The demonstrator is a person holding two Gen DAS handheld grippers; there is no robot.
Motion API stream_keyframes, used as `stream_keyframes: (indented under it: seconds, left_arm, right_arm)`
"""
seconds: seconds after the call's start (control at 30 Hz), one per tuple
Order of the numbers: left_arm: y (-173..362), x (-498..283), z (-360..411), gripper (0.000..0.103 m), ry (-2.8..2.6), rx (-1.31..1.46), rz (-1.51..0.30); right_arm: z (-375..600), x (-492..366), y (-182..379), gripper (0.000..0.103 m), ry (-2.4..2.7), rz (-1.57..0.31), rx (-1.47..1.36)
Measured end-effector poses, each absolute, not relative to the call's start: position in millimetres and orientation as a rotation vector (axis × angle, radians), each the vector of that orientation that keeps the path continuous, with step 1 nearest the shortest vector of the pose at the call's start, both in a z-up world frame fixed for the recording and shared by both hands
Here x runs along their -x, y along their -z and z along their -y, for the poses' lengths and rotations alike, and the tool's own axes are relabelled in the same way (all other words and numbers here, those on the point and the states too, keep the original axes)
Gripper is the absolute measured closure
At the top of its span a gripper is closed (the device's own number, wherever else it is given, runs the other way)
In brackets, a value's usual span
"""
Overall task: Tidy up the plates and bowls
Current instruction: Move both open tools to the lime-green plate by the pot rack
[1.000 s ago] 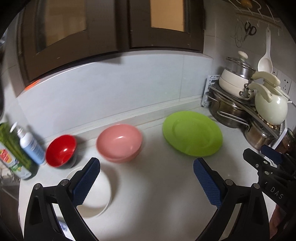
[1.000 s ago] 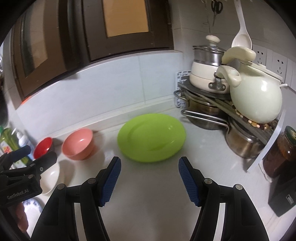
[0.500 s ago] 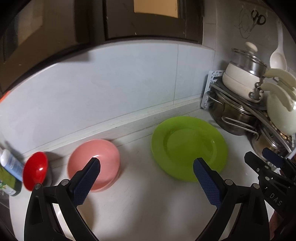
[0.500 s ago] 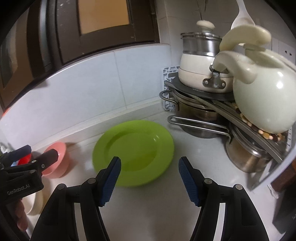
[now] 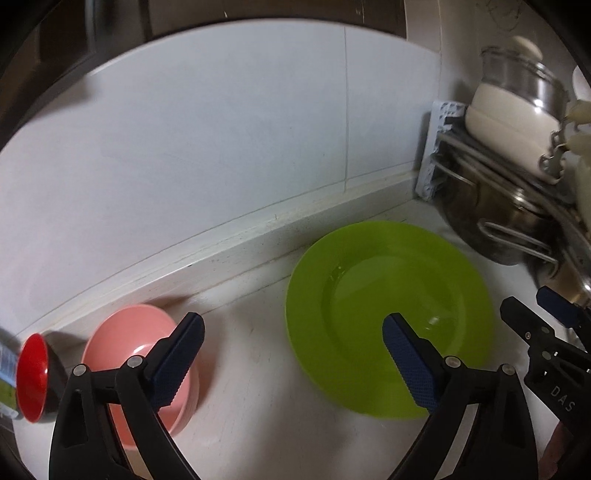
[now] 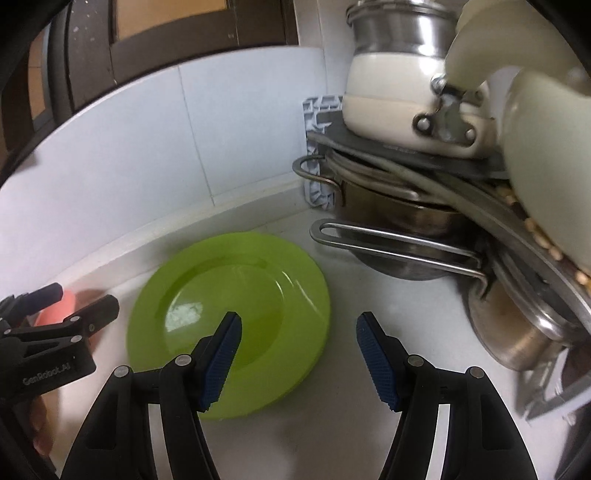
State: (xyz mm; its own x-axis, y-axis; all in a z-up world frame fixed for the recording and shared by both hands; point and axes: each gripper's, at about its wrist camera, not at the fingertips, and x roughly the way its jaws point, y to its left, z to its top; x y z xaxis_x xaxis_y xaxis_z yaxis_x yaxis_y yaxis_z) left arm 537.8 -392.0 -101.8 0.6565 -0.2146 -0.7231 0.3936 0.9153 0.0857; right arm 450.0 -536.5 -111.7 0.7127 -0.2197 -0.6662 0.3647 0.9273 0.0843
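green plate [image 6: 236,295] near pots [image 6: 388,218] (grippers [image 6: 297,354] agape)

I look onto a white stone bench [image 5: 258,435] in a kitchen corner. Behind it rises a wall of large pale grey tiles [image 5: 221,147], with a white raised ledge [image 5: 207,254] running along its foot. Above the tiles I see a dark brown wooden window frame [image 6: 192,40] around an amber pane [image 6: 170,14]. On my right stands a metal corner rack [image 6: 436,162] stacked with steel pots [image 6: 391,214] and a cream enamel pot [image 6: 391,88]. Soft light glints off the bench.
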Motion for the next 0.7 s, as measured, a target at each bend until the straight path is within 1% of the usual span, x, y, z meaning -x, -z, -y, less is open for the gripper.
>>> stream_keyframes:
  seconds: [0.2, 0.27, 0.4, 0.6, 0.7]
  left_arm:
    - [120.3, -558.9, 402.7, 0.008, 0.345, -0.26, -0.825]
    - [125.9, -565.1, 406.8, 0.012, 0.348, -0.271, -0.845]
    - [137.0, -577.7, 410.5, 0.015, 0.369, -0.257, -0.902]
    - [148.4, -591.3, 412.2, 0.025, 0.369, -0.248, -0.966]
    - [152.8, -597.0, 411.3, 0.029, 0.363, -0.251, -0.99]
  right_arm:
    - [549.4, -471.8, 129.9, 0.037, 0.326, -0.756, -0.226]
    - [552.6, -477.3, 134.8, 0.037, 0.326, -0.777, -0.236]
    - [558.0, -489.2, 145.3, 0.038, 0.323, -0.829, -0.241]
    - [562.5, -506.3, 156.4, 0.039, 0.311, -0.889, -0.267]
    - [567.4, -513.3, 161.3, 0.042, 0.321, -0.913, -0.28]
